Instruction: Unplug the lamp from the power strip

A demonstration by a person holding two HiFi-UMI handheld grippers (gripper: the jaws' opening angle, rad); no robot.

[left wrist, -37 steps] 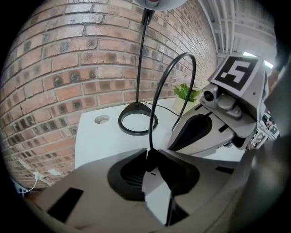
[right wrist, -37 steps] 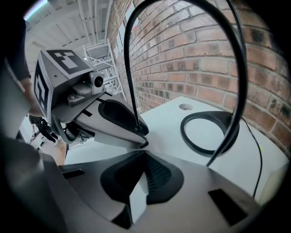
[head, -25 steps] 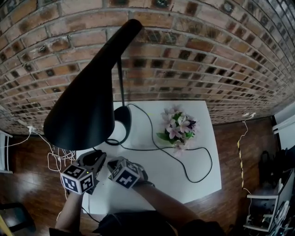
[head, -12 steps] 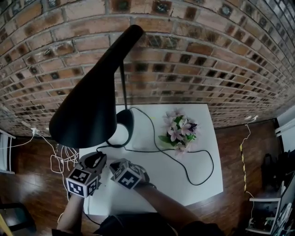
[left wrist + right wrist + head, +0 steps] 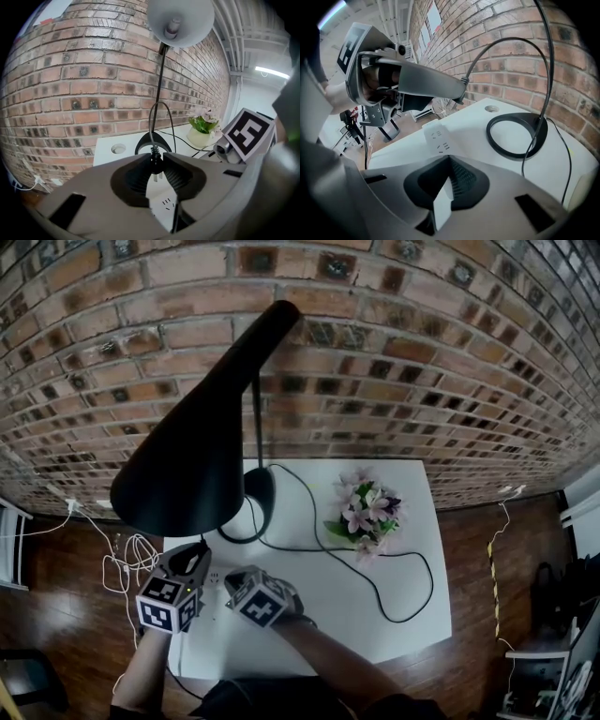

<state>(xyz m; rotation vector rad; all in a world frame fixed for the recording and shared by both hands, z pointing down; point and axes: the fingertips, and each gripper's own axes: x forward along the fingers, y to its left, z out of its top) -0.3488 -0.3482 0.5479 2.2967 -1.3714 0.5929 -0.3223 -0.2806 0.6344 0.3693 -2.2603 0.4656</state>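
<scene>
The black lamp (image 5: 187, 460) stands on the white table (image 5: 403, 512), its ring base (image 5: 251, 512) near the wall. My left gripper (image 5: 187, 561) is shut on the lamp's black plug (image 5: 154, 164). The plug's prongs show bare just above the white power strip (image 5: 161, 204), clear of its sockets. The lamp's cable (image 5: 151, 122) rises from the plug in a loop. My right gripper (image 5: 449, 161) is shut on the near end of the power strip (image 5: 436, 136) and presses it to the table. In the right gripper view the left gripper (image 5: 459, 91) hangs above the strip.
A pot of pink flowers (image 5: 367, 512) stands right of the lamp base, with the black cable (image 5: 403, 601) looping round it. A brick wall (image 5: 422, 362) backs the table. White cords (image 5: 127, 563) lie on the wooden floor at the left.
The head view has shifted a little, so lamp and table sit lower in the picture. My left gripper has tilted slightly near the strip. The right gripper has stayed put.
</scene>
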